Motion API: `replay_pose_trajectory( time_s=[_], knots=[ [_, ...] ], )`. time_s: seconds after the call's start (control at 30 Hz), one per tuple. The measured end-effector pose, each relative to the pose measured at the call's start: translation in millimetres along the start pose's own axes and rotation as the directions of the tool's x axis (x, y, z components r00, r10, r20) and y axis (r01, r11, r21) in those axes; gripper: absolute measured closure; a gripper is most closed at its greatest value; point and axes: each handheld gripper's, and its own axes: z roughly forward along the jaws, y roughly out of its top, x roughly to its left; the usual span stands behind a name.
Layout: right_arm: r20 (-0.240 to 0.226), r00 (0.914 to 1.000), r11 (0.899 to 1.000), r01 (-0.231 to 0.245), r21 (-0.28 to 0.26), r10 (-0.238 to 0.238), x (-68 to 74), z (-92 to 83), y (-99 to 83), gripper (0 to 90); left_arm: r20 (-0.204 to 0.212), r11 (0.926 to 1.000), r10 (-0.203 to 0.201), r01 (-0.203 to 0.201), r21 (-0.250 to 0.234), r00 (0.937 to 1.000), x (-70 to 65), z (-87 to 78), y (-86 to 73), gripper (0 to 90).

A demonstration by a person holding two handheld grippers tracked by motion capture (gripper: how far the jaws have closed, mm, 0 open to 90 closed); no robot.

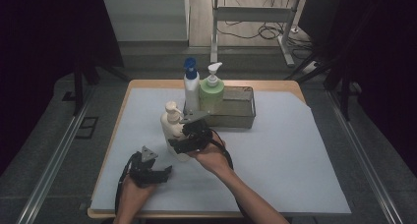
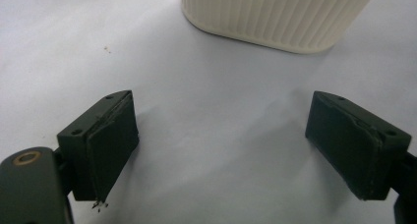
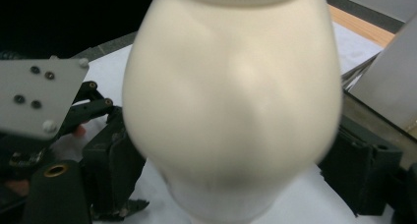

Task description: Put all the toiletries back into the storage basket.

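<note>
Right tool [image 3: 236, 184] astride cream bottle [image 3: 231, 101]

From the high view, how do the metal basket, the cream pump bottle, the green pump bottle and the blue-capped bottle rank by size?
1. Metal basket, clearly largest.
2. Cream pump bottle, though it stands nearer the camera.
3. Green pump bottle and blue-capped bottle: look alike, basket hides their bases, so unranked.
</note>
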Motion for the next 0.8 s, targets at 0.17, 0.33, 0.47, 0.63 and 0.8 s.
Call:
replay_pose_trajectory(
  time_s=[0.17, 0.33, 0.47, 0.63, 0.8],
  knots=[
    [0.018, 0.9998, 1.0, -0.005, -0.008, 0.005, 1.4, 6.7, 4.5, 21.9, -0.001, 1.0, -0.001, 0.001, 0.0, 1.0, 0.0, 0.1, 0.0, 12.1],
    [0.029, 0.9995, 1.0, -0.016, -0.012, 0.017, 2.4, 12.0, 7.5, 26.4, 0.0, 1.0, -0.001, 0.001, -0.001, 1.0, -0.1, 0.1, 0.0, 12.1],
    [0.036, 0.9993, 1.0, -0.014, -0.02, 0.015, 4.1, 13.7, 8.2, 30.8, -0.001, 1.0, -0.002, 0.002, -0.001, 1.0, -0.1, 0.1, 0.0, 12.1],
    [0.065, 0.9979, 1.0, 0.006, -0.012, -0.005, 5.8, 10.8, 8.4, 35.2, -0.001, 1.0, -0.002, 0.002, 0.0, 1.0, -0.1, 0.1, 0.0, 12.0],
    [0.038, 0.9992, 1.0, 0.009, 0.007, -0.009, 2.9, 7.8, 9.2, 36.1, 0.0, 1.0, -0.003, 0.003, 0.0, 1.0, -0.1, 0.1, 0.0, 12.1]
  ],
)
